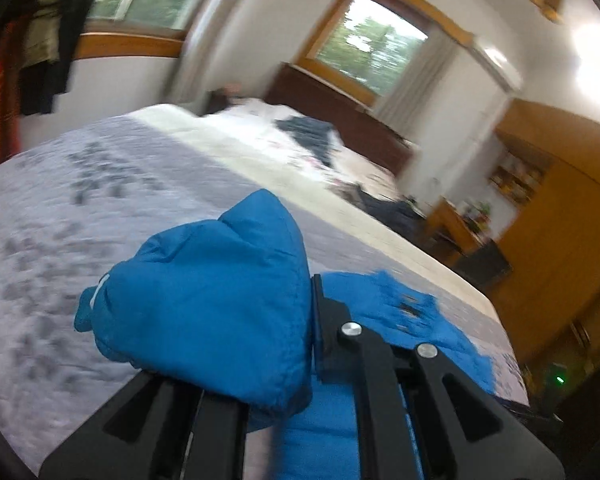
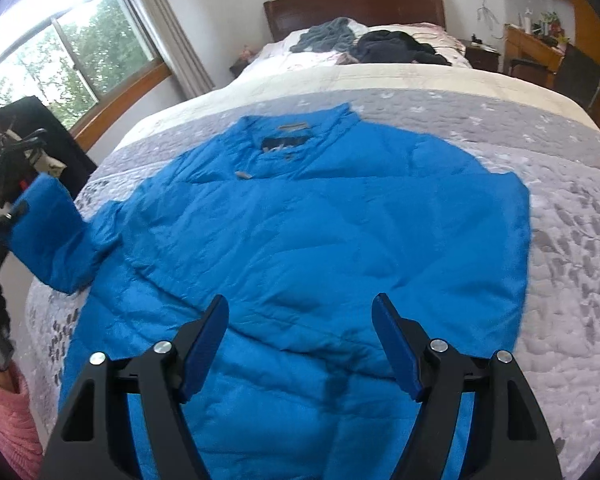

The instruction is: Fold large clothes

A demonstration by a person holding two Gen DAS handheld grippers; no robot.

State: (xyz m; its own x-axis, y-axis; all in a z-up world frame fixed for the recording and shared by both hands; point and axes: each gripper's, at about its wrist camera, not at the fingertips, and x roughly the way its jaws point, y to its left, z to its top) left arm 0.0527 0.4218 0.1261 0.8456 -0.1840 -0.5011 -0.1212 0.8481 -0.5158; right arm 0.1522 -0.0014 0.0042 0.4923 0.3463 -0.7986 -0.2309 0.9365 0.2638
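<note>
Blue jacket (image 2: 300, 232) collar label (image 2: 288, 142) too blurred to read.

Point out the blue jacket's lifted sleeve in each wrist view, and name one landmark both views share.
Left wrist: the sleeve fills the lower centre, bunched in the left gripper.
Right wrist: the sleeve is at the left edge, raised off the bed.
Shared landmark: the dark wooden headboard.

bed (image 2: 560, 184), grey quilted cover | blue jacket (image 2: 320, 232) spread flat | dark clothes (image 2: 396, 50), possibly two heaps, near headboard
</note>
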